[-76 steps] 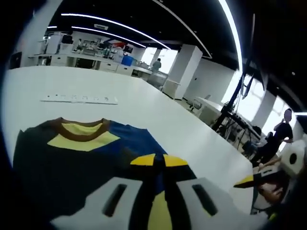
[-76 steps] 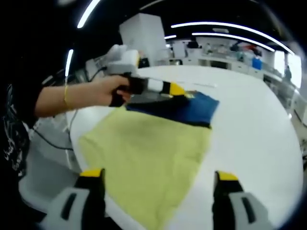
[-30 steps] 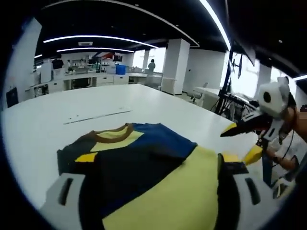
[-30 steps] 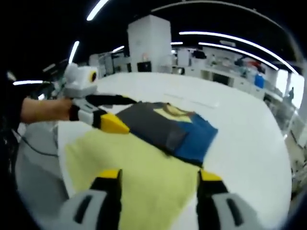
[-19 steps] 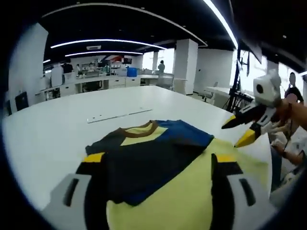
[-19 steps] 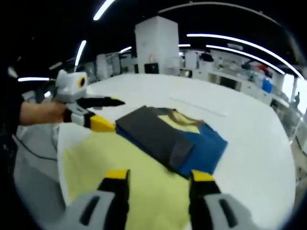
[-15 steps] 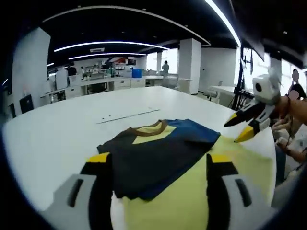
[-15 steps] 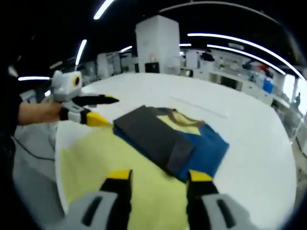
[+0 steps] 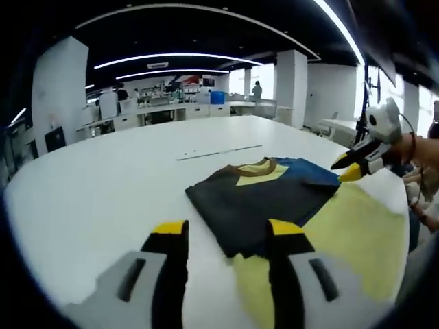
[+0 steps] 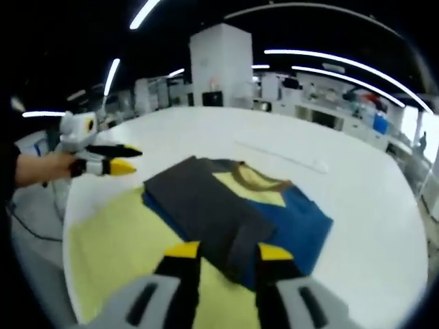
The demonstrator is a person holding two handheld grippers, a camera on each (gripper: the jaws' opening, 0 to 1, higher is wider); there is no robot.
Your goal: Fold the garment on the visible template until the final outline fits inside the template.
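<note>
Garment (image 9: 264, 195): we found it folded on the yellow template (image 9: 357, 226), on the white tabletop (image 9: 103, 192).
Left tongs (image 9: 226, 233): released, grasping nothing.
Right tongs (image 10: 223, 252): released, grasping nothing.

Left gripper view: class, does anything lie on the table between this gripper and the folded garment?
Nothing visible does. Bare white table separates the left gripper from the garment, which lies partly on the yellow template.
</note>
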